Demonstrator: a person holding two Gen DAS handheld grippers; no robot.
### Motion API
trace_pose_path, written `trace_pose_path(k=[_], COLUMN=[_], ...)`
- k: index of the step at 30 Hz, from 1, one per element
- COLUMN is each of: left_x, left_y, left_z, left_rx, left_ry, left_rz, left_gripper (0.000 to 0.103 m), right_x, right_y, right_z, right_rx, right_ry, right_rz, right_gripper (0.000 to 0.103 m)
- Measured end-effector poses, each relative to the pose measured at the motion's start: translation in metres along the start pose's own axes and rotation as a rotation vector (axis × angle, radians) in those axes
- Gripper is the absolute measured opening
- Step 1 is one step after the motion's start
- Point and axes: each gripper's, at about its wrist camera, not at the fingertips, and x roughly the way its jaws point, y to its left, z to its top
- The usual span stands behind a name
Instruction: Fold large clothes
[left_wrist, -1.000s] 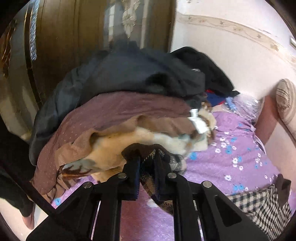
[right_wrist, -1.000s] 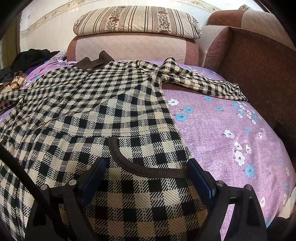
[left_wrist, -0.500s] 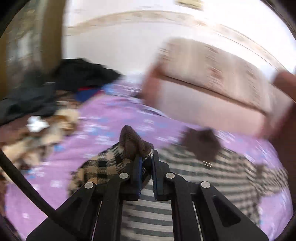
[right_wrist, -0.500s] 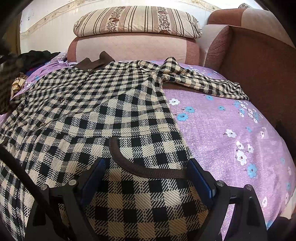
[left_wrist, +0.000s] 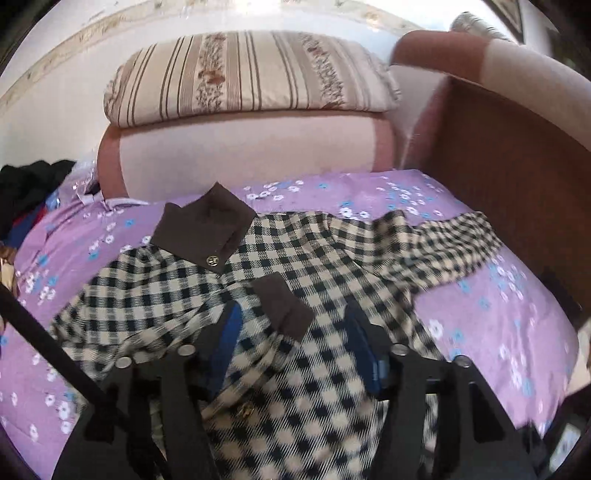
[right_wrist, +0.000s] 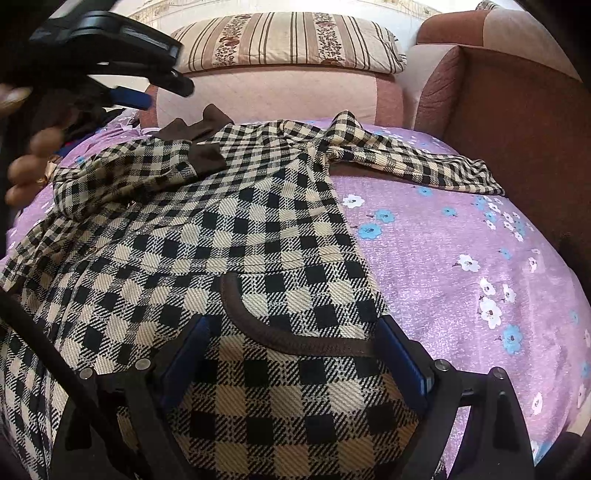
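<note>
Our left gripper (left_wrist: 291, 332) hangs over the checked coat (left_wrist: 332, 280) with its jaws opening — the brown sleeve cuff (left_wrist: 284, 306) lies below the gap, neither pad pressing it. The coat lies spread on the purple flowered bedcover (right_wrist: 461, 236), brown collar (left_wrist: 207, 229) toward the striped pillow (left_wrist: 251, 70). Further right, our right gripper (right_wrist: 291, 347) stands wide over the coat's brown-trimmed pocket (right_wrist: 280, 332) — gripping nothing.
</note>
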Motion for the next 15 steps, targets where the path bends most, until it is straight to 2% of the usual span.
trace_pose_path(k=[3, 4, 7, 8, 11, 15], left_x=[-0.038, -0.052, -0.071, -0.073, -0.069, -0.066], left_y=[0.027, 0.042, 0.082, 0.101, 0.142, 0.178], left_z=[-0.017, -0.031, -0.062, -0.077, -0.105, -0.129], left_rx=[-0.035, -0.058, -0.121, -0.159, -0.266, -0.376], left_ry=[-0.039, -0.056, -0.069, -0.057, 0.002, 0.027], left_rz=[0.009, 0.038, 0.148, 0.195, 0.261, 0.275], left_gripper=[0.074, 0.079, 0.080, 0.080, 0.080, 0.078], right_x=[0.000, 0.000, -0.007, -0.011, -0.019, 0.006], right_y=[0.000, 0.000, 0.003, 0.003, 0.012, 0.043], right_z=[0.000, 0.000, 0.011, 0.017, 0.049, 0.111], right_rx=[0.000, -0.003, -0.025, -0.018, -0.042, -0.132], right_ry=[0.001, 0.005, 0.030, 0.022, -0.012, -0.038], right_rz=[-0.001, -0.001, 0.024, 0.049, 0.120, 0.184], right_gripper=[0.094, 0.094, 0.094, 0.094, 0.094, 0.094])
